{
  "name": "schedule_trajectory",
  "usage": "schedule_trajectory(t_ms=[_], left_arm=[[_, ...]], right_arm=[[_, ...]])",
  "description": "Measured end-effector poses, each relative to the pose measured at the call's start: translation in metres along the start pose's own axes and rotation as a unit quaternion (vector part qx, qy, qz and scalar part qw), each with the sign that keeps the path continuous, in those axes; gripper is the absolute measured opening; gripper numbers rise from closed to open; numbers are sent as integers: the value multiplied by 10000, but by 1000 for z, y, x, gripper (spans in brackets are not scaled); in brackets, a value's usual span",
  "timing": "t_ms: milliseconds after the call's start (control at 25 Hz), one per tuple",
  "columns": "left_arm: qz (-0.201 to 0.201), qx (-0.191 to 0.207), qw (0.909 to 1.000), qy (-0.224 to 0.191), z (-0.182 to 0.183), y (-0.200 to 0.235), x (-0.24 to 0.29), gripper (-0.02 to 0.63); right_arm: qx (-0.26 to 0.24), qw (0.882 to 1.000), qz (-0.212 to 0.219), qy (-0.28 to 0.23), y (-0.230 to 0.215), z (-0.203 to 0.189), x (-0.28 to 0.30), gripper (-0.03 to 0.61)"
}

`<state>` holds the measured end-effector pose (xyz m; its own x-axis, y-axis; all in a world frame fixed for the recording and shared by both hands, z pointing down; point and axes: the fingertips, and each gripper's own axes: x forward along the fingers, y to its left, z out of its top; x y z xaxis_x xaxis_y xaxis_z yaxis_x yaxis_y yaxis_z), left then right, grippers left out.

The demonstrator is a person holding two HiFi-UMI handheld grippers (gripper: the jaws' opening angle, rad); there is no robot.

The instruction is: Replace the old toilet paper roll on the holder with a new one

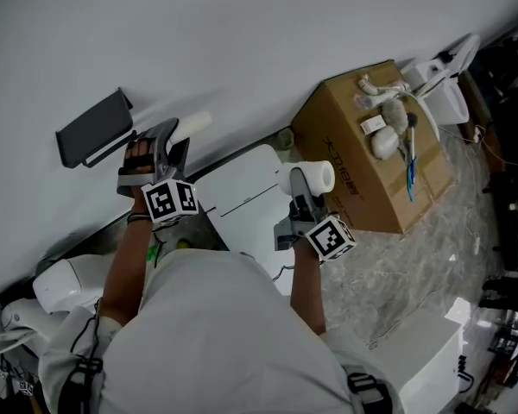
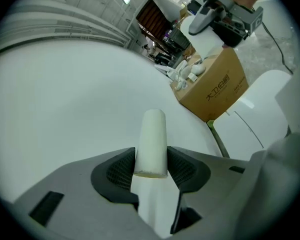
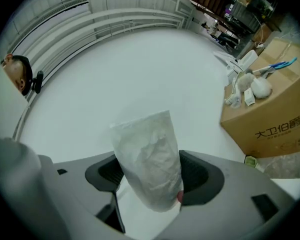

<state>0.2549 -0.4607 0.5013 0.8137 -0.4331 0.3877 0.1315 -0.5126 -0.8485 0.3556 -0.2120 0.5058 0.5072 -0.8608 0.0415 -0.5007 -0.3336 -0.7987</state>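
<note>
Left gripper [image 2: 151, 159]: jaws clamped on thin white roll [image 2: 154, 131], pads pressing both sides
Right gripper [image 3: 152, 176]: jaws gripping fat wrapped roll [image 3: 146, 144]
Holder [image 1: 93, 130]: dark, on wall, near left gripper, apart
Cardboard box [image 1: 363, 158]: right, against wall

The grey-veined marble floor [image 1: 414, 257] carries everything here. A brown cardboard box [image 1: 345, 162] stands on it close by the white wall. Its closed top bears a few small white bundles [image 1: 384, 141] and a blue-handled brush [image 1: 409, 175]. Just beside the box is a white toilet [image 1: 242, 192], lid down. Nearer me, a white block [image 1: 427, 365] rests on the floor.
</note>
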Motion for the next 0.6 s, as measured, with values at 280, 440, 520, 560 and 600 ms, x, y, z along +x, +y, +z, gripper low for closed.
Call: schedule_trajectory(t_ms=[280,440,520,560,600], left_arm=[[-341,-1203,9911,-466,1,-11,-36,213],[-275,-1942,9794,-470,-21,0,-63,213],[-155,-2084,9772,-373,-39,5,-75,213],[-80,-2145,9762,-314,-49,8,-81,213],[5,-2209,9750,-245,-59,11,-87,213]], right_arm=[[-58,9999,-77,49,-1,-2,2,334],[870,9960,214,-51,13,-16,19,333],[1376,9891,510,-87,25,-24,35,333],[1541,9859,653,-67,31,-28,45,331],[1650,9832,775,-21,38,-33,55,331]])
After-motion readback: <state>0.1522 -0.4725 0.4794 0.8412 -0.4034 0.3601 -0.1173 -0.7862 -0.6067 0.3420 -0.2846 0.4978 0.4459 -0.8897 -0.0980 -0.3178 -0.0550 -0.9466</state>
